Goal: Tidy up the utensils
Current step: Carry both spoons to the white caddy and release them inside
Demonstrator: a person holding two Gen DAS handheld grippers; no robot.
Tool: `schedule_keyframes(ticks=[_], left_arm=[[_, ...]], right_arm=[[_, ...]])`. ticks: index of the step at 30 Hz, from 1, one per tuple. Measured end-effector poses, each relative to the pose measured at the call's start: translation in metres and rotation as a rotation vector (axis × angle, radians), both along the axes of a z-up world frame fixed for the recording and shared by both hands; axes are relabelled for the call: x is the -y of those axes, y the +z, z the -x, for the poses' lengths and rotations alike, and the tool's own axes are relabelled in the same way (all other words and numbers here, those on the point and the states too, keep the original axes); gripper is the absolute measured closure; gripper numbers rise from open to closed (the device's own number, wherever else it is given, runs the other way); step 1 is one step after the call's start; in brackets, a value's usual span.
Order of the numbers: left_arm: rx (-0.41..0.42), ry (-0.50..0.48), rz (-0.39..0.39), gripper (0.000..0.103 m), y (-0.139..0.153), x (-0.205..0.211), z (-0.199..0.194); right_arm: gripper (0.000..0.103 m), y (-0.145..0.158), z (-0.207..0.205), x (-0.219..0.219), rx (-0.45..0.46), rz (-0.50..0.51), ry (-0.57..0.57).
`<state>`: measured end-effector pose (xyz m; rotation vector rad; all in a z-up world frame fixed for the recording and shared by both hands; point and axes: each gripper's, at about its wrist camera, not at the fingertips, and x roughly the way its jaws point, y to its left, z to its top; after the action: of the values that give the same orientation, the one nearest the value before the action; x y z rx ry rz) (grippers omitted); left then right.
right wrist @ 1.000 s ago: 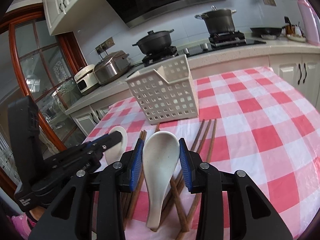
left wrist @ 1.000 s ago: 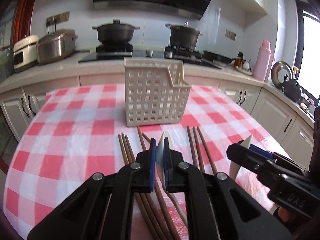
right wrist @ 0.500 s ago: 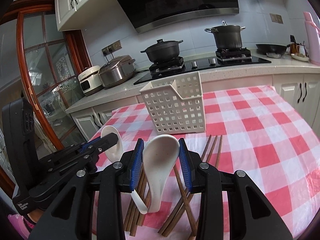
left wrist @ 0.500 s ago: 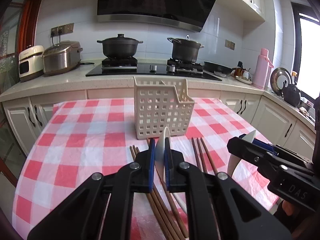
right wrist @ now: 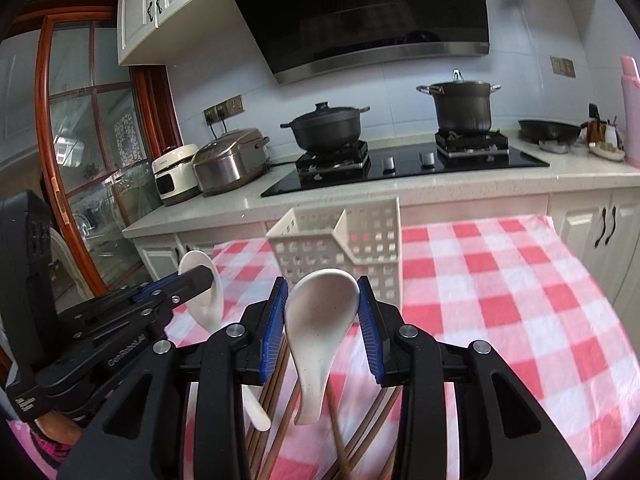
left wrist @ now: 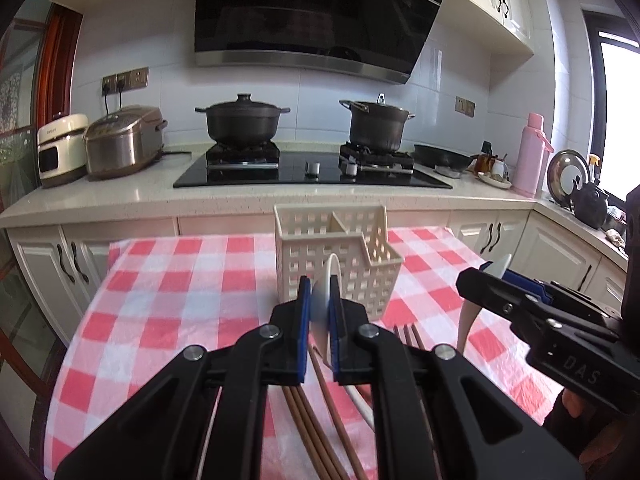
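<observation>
The tablecloth (left wrist: 168,304) has red and white checks. The basket (left wrist: 316,244) standing on it is cream with little square holes. In front of the basket, both spoons (right wrist: 320,312) (left wrist: 325,300) are white, and the chopsticks (left wrist: 308,412) are brown. The grippers (right wrist: 322,312) (left wrist: 318,320) are black with blue pads. Behind the basket, two pots (left wrist: 242,122) are black, and the bottle (left wrist: 530,152) is pink.

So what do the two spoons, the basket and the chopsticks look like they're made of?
Spoons: likely glazed ceramic, white, glossy, faintly speckled, thick-walled. Basket: cream moulded plastic, matte, with a regular grid of square holes. Chopsticks: probably wood or bamboo, thin, brown, dull.
</observation>
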<state>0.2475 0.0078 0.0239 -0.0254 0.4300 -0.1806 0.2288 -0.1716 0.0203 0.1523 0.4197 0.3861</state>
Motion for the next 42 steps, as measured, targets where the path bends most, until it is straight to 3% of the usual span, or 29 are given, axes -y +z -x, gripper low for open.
schedule_keyframes(ticks=[9,28,34,42], left_arm=[[0.074,0.045,0.001,0.095,0.033,0.006,-0.022],[0.248,0.142,-0.097,0.095,0.119,0.022,-0.084],[0.211,0.165,-0.103,0.095,0.105,0.018,-0.124],[0.090,0.169,-0.078,0.094,0.049,0.006,-0.168]], right_arm=[[0.069,0.021,-0.033,-0.002,0.067,0.031,-0.019],[0.069,0.071,-0.114,0.001,0.186,0.087,-0.080],[0.069,0.057,-0.134,0.001,0.152,0.088,-0.076],[0.068,0.022,-0.157,-0.002,0.057,0.068,-0.041]])
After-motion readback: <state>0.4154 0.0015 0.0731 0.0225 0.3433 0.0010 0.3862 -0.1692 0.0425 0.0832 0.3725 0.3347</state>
